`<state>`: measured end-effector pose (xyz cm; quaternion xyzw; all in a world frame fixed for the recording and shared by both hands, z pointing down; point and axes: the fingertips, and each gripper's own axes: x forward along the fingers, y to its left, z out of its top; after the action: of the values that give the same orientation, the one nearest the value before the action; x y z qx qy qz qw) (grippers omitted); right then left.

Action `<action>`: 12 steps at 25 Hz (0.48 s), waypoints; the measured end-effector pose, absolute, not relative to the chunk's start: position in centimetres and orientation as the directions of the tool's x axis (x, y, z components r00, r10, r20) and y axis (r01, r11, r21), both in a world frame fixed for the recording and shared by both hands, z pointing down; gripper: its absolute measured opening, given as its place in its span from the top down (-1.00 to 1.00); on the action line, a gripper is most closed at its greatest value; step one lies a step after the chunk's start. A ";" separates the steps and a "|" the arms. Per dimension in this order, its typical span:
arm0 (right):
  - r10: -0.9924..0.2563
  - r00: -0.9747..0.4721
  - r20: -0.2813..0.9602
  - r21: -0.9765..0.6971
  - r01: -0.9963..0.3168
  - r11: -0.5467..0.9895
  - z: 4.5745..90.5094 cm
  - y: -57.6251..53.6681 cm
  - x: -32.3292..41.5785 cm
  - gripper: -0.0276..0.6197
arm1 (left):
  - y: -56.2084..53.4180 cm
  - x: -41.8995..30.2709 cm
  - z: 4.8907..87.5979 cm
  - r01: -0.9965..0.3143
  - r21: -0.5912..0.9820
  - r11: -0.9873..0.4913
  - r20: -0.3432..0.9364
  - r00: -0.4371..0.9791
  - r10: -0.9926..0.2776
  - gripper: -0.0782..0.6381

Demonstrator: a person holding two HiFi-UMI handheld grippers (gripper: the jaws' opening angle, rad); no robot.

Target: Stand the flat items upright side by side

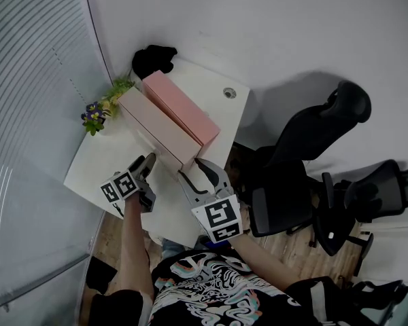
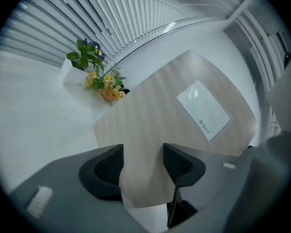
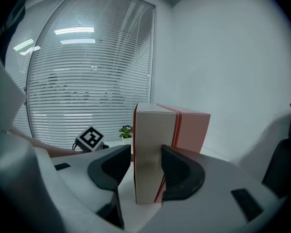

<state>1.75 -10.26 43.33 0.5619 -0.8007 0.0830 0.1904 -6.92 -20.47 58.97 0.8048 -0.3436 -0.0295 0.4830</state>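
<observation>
Two flat boxes stand upright side by side on the white desk (image 1: 98, 165): a pale pink one (image 1: 156, 124) and, behind it, a salmon pink one (image 1: 180, 107). My right gripper (image 1: 194, 170) is at the pale box's near end. In the right gripper view the pale box (image 3: 153, 130) rises between the jaws of the right gripper (image 3: 146, 159), which are shut on it, and the salmon box (image 3: 191, 130) stands just beyond. My left gripper (image 1: 148, 160) hovers over the desk, left of the boxes. In its own view the left gripper (image 2: 143, 157) is open and holds nothing.
A small pot of flowers (image 1: 102, 107) stands at the desk's far left corner by the window blinds. A black object (image 1: 153, 60) lies at the back. Two black office chairs (image 1: 306, 182) crowd the desk's right side. Wooden floor (image 2: 174, 106) shows past the desk edge.
</observation>
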 end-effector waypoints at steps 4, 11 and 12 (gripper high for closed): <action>-0.867 -0.295 0.402 0.081 -0.932 0.355 43.6 -10.3 1.6 0.30 | -20.8 -6.7 58.9 -0.524 0.790 -0.318 0.289 0.776 -0.561 0.12; -0.863 -0.299 0.407 0.071 -0.932 0.357 43.8 -10.4 1.1 0.31 | -21.5 -6.3 58.7 -0.508 0.793 -0.336 0.294 0.802 -0.520 0.14; -0.863 -0.299 0.407 0.069 -0.932 0.355 43.9 -10.4 1.0 0.31 | -21.6 -6.3 58.7 -0.505 0.795 -0.336 0.293 0.805 -0.516 0.14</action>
<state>0.97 -10.36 43.86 0.5605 -0.8008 0.0905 0.1909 -6.26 -21.58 58.72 0.8173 -0.3124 -0.0057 0.4842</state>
